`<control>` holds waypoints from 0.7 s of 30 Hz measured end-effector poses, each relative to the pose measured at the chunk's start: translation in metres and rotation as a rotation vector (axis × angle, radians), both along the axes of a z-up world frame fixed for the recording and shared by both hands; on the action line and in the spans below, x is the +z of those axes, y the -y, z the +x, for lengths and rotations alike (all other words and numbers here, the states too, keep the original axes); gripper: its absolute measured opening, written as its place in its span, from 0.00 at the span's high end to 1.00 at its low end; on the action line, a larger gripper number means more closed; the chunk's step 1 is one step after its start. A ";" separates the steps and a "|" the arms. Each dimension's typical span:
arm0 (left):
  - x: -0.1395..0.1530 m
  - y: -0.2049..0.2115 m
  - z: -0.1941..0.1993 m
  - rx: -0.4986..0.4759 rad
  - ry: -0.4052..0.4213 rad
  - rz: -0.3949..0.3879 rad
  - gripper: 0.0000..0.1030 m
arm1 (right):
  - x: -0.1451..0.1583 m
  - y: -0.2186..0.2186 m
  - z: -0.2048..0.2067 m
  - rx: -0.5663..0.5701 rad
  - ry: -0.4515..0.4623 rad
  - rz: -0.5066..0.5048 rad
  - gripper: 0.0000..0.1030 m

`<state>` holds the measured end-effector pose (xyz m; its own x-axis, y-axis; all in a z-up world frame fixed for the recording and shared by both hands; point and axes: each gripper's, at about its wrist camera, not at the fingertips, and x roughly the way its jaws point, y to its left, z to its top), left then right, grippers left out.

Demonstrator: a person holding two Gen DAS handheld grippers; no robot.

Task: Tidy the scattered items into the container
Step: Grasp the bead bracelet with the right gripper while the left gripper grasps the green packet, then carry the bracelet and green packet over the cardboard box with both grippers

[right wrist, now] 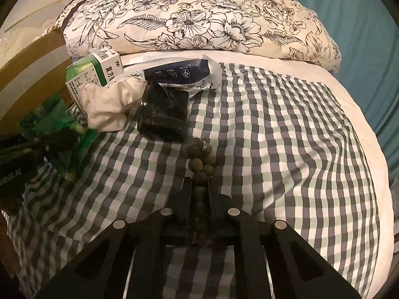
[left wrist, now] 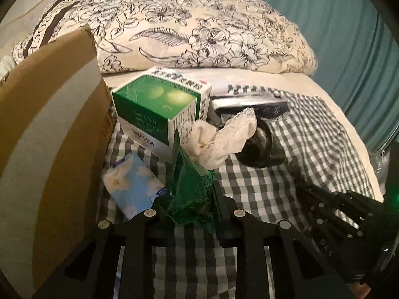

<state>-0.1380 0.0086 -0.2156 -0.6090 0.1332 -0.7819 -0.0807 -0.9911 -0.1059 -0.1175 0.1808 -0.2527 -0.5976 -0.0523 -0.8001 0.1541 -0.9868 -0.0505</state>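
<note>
A green crinkly packet (left wrist: 189, 174) sticks up between the fingers of my left gripper (left wrist: 190, 196), which is shut on it, just right of the open cardboard box (left wrist: 49, 124). My right gripper (right wrist: 200, 189) is shut on a string of dark round beads (right wrist: 203, 159) lying on the checked cloth (right wrist: 274, 137). Ahead lie a green-and-white medicine box (left wrist: 159, 107), a blue tissue pack (left wrist: 132, 184), a crumpled white cloth (left wrist: 224, 139), a dark glass jar (right wrist: 162, 114) on its side and a dark blue foil pouch (right wrist: 179, 72). The green packet (right wrist: 62, 129) also shows in the right wrist view.
A floral duvet (right wrist: 199, 20) is heaped along the back of the bed. A teal curtain (left wrist: 349, 49) hangs at the right. The checked cloth right of the beads is bare. The right gripper's body (left wrist: 344, 211) shows at the left wrist view's right edge.
</note>
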 end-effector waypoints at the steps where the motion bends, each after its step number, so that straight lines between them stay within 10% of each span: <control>1: 0.003 0.001 0.000 0.000 -0.004 0.004 0.76 | 0.000 0.000 0.000 -0.003 0.004 -0.001 0.89; 21: 0.092 0.036 0.043 -0.010 -0.136 0.079 0.76 | 0.107 0.016 0.050 -0.084 -0.123 0.030 0.89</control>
<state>-0.0953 -0.0269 -0.1239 -0.7067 0.1975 -0.6794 -0.1095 -0.9792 -0.1707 -0.0676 0.1648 -0.1462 -0.6924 0.0250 -0.7211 0.0614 -0.9937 -0.0934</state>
